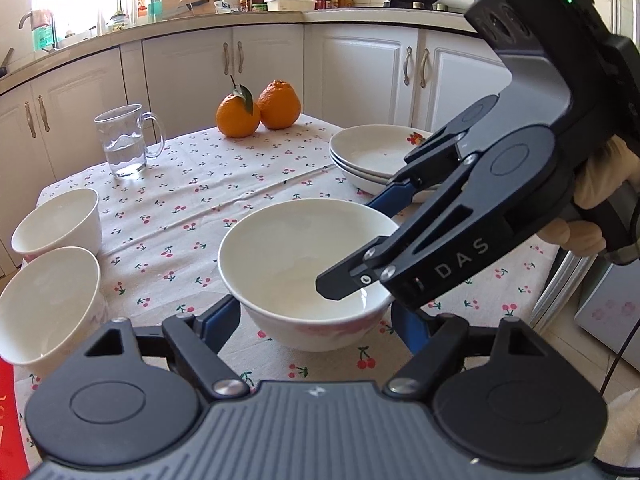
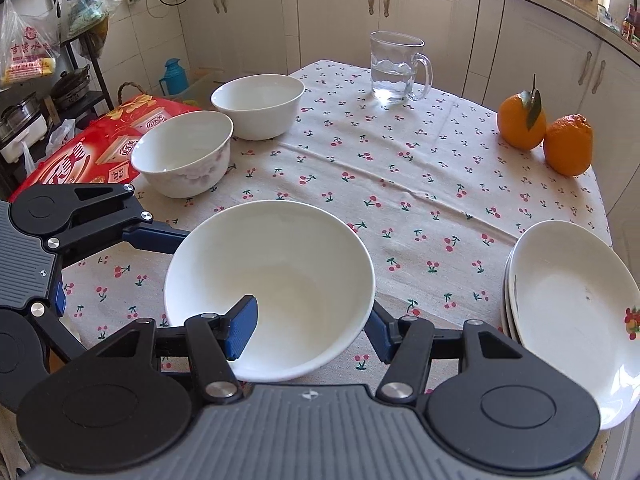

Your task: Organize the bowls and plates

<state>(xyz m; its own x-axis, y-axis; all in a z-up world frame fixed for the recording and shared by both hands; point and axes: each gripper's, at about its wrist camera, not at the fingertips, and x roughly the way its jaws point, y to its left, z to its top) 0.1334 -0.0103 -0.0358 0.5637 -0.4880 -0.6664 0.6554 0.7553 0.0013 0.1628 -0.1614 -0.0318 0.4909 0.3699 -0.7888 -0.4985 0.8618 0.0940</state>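
Black right gripper [image 1: 360, 240] marked "DAS", silver screws, blue-padded jaws, green light; pale glove [image 1: 600, 184].

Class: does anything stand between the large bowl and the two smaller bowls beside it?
No dish: only bare tablecloth lies between the large bowl and smaller bowls. A finger of the left hand-held gripper flanks the bowl on that side.

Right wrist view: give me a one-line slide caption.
Right gripper shut on the large white bowl's near rim, left gripper straddling it, stacked plates alongside.
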